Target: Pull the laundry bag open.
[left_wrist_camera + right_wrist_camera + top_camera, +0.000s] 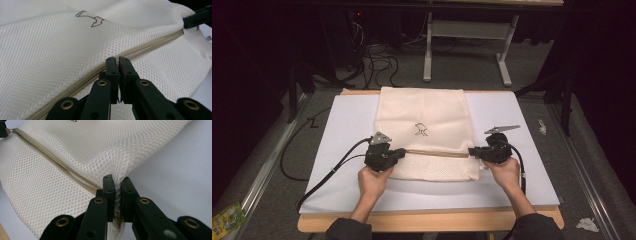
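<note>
A cream mesh bag (424, 132) lies flat in the middle of the white table cover (522, 165). A tan zipper (437, 153) runs across it near the person's side. The left gripper (401, 153) points sideways toward the middle, and its jaws are pinched on the zipper's left end. The right gripper (472, 151) points back the other way, its jaws squeezing the mesh at the zipper's right end. Both hands hold the grippers low, with forearms reaching in from the near edge.

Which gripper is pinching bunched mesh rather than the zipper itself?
The right gripper: cream mesh of the laundry bag bunches between its jaws at the bag's corner. The left gripper is shut on the zipper.
</note>
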{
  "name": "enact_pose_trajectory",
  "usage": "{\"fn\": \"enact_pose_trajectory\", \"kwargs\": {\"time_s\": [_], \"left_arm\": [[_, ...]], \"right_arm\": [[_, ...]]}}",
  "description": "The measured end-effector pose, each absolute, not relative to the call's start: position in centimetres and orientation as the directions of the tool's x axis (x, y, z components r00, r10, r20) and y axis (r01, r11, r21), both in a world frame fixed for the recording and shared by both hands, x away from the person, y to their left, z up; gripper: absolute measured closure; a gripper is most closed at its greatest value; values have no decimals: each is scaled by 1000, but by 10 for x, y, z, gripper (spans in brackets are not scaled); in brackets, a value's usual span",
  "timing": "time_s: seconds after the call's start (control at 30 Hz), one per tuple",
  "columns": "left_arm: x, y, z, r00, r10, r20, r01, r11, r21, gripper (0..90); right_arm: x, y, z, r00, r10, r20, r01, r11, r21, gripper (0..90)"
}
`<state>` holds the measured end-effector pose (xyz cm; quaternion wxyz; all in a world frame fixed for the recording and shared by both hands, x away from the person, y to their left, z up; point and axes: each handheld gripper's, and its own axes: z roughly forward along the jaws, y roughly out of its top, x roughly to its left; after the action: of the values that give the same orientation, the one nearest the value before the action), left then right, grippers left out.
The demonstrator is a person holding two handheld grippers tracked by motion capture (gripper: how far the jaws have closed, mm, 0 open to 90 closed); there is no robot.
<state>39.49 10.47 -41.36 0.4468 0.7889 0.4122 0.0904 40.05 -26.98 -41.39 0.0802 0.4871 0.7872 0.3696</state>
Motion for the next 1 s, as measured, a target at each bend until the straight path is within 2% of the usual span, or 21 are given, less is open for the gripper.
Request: {"fn": "enact_pose_trajectory", "kwargs": {"time_s": [1.0], "left_arm": [[397, 128, -413, 607, 765, -218, 580, -238, 779, 874]], "right_arm": [[401, -275, -410, -503, 835, 222, 707, 250, 662, 858]]}}
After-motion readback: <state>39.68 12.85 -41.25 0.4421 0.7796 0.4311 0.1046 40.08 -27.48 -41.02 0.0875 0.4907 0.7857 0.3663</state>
